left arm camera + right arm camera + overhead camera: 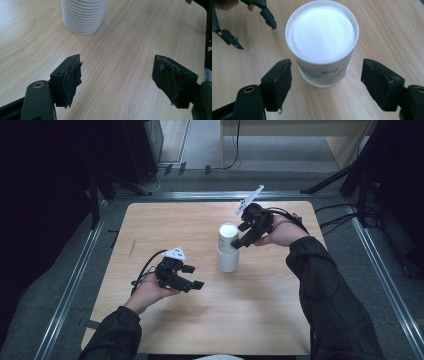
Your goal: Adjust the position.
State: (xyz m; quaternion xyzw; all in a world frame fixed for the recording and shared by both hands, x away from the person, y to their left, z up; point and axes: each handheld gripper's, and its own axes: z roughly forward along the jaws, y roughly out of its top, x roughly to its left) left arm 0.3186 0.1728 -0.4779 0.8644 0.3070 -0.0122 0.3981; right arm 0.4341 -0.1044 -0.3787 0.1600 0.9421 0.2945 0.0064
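Note:
A white paper cup (228, 233) stands on top of a ribbed white stack of cups (227, 261) near the middle of the wooden table (260, 320). My right gripper (239, 242) hovers just right of the top cup, slanting down at it. In the right gripper view its jaws stand open on either side of the cup (322, 37) without touching it. My left gripper (194, 276) is held low to the left of the stack, open, with only bare table between the jaws. The left gripper view has the stack's base (82, 17) ahead of this gripper (117, 75).
The table's far right corner (202, 10) is rounded. Metal rails (75, 270) frame the table on the floor, and cables (340, 217) lie beyond its right edge. Both forearms in dark sleeves (325, 290) come in from the near side.

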